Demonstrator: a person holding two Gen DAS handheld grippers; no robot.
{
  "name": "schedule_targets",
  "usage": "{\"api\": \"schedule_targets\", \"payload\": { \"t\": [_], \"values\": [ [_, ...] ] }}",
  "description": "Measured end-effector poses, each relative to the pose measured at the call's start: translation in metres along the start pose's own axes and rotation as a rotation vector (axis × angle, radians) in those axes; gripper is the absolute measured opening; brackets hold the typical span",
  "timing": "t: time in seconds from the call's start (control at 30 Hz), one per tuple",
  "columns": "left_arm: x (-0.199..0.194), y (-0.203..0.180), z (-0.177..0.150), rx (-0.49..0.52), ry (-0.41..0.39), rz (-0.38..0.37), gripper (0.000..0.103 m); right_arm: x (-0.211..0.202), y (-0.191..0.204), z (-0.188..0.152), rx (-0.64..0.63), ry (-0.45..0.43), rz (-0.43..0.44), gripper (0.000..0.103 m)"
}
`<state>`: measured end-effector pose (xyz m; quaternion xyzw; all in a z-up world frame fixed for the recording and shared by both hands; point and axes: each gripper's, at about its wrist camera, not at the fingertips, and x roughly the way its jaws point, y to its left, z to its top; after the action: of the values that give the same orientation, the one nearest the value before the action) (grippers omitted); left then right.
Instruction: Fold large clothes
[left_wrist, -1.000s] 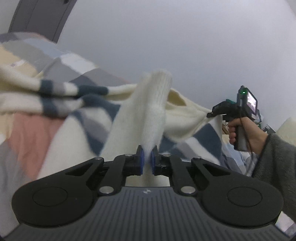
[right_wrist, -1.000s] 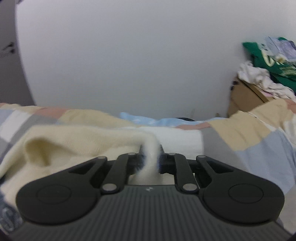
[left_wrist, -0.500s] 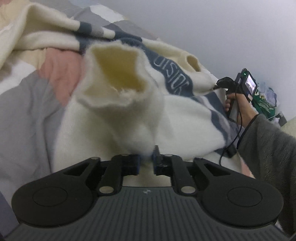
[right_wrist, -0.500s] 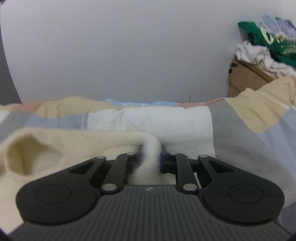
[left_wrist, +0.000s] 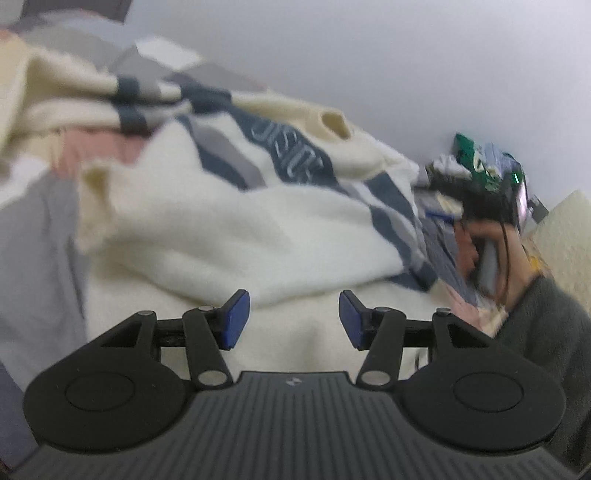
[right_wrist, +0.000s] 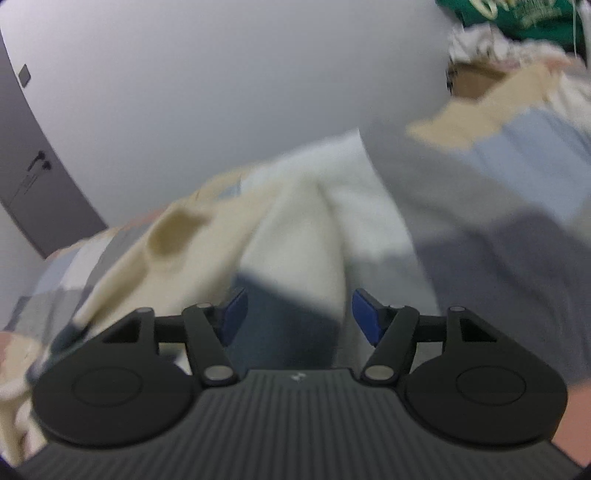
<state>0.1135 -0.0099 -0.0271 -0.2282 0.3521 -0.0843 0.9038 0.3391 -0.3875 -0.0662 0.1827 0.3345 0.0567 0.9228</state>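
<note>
A large cream sweater (left_wrist: 236, 236) with navy and grey stripes and pale lettering lies rumpled on the bed. My left gripper (left_wrist: 294, 319) is open and empty just above its cream fabric. My right gripper (right_wrist: 298, 317) is open too, over a navy and cream part of the sweater (right_wrist: 295, 251). The right gripper also shows in the left wrist view (left_wrist: 480, 206), blurred, held in a hand at the sweater's right side.
The bed has a patchwork cover (right_wrist: 498, 206) in grey, beige, blue and pink. A pile of clothes on a cardboard box (right_wrist: 517, 40) stands at the back right by a white wall. A grey door (right_wrist: 33, 177) is at the left.
Both grippers have opened and let go of the sweater. The sleeve the left one held has dropped onto the sweater. The right gripper has tilted and moved, with blur.
</note>
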Motion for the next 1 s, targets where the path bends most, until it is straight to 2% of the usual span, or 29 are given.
{"api": "schedule_targets", "payload": {
  "t": [0.1,0.2,0.23,0.3,0.37,0.53,0.67,0.77,0.9,1.0],
  "values": [
    [-0.006,0.002,0.007,0.009,-0.051,0.028,0.059,0.001,0.005,-0.026,-0.022,0.043,0.036,0.066],
    [-0.006,0.007,0.014,0.008,-0.087,0.055,0.059,0.009,0.024,-0.037,-0.143,0.058,0.058,0.065],
    [-0.005,0.009,0.015,0.006,-0.086,0.059,0.059,0.012,0.032,-0.039,-0.189,0.053,0.042,0.06],
    [-0.004,0.012,0.019,0.001,-0.089,0.064,0.059,0.02,0.042,-0.042,-0.257,0.052,-0.008,0.031],
    [-0.003,0.013,0.021,0.007,-0.09,0.071,0.059,0.019,0.042,-0.04,-0.247,0.026,-0.007,0.018],
    [-0.001,0.007,0.027,0.051,-0.137,0.062,0.059,-0.011,0.031,-0.02,-0.22,-0.085,-0.043,0.015],
    [0.001,-0.002,0.029,0.116,-0.167,0.045,0.059,-0.026,0.011,-0.003,-0.224,-0.167,-0.145,0.014],
    [0.01,-0.006,0.028,0.142,-0.146,0.03,0.059,-0.02,-0.017,0.004,-0.205,-0.164,-0.231,0.014],
    [0.031,-0.01,0.029,0.161,-0.085,0.001,0.059,0.009,-0.037,-0.002,-0.211,-0.1,-0.283,0.015],
    [0.051,-0.01,0.027,0.179,-0.037,0.034,0.059,0.028,-0.041,-0.013,-0.224,-0.072,-0.31,0.016]
  ]
}}
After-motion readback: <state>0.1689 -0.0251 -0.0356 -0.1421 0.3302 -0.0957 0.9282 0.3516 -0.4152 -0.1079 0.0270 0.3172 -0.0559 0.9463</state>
